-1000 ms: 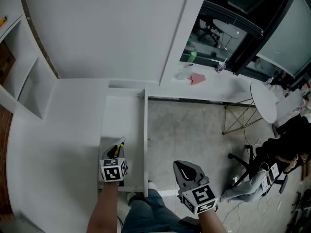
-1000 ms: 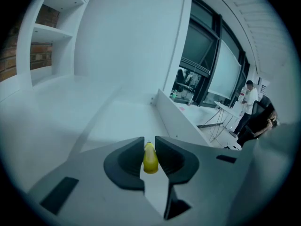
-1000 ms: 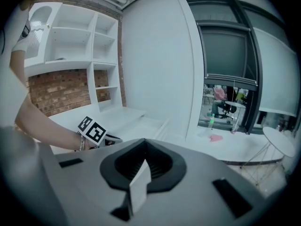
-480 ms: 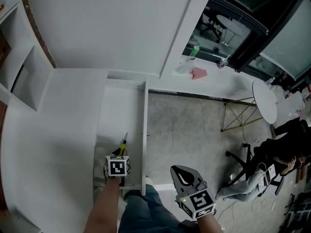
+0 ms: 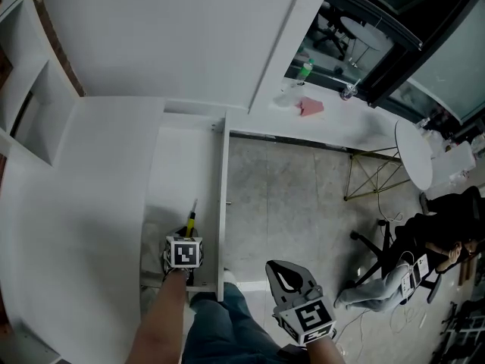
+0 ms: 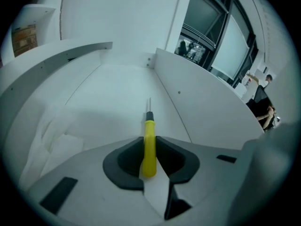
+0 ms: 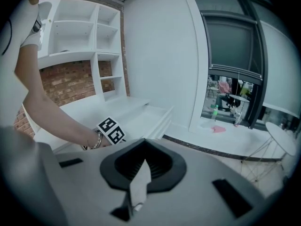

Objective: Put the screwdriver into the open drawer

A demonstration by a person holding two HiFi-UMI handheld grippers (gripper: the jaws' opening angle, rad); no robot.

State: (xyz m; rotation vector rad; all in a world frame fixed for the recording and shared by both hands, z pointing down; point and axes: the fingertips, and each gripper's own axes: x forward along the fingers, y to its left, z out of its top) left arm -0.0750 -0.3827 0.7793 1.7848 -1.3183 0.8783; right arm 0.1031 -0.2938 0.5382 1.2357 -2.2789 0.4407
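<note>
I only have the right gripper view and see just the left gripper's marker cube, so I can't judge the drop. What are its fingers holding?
Observer: The left gripper has its fingers closed on the yellow handle of a screwdriver, shaft pointing ahead.
Operator: Is it over the drawer yet?
Observer: Yes. The head view puts it inside the open drawer, at the near end, close to the right wall.
Operator: And where does my right gripper sit relative to that drawer?
Observer: The head view shows the right gripper outside the drawer, over the tiled floor to its right.
</note>
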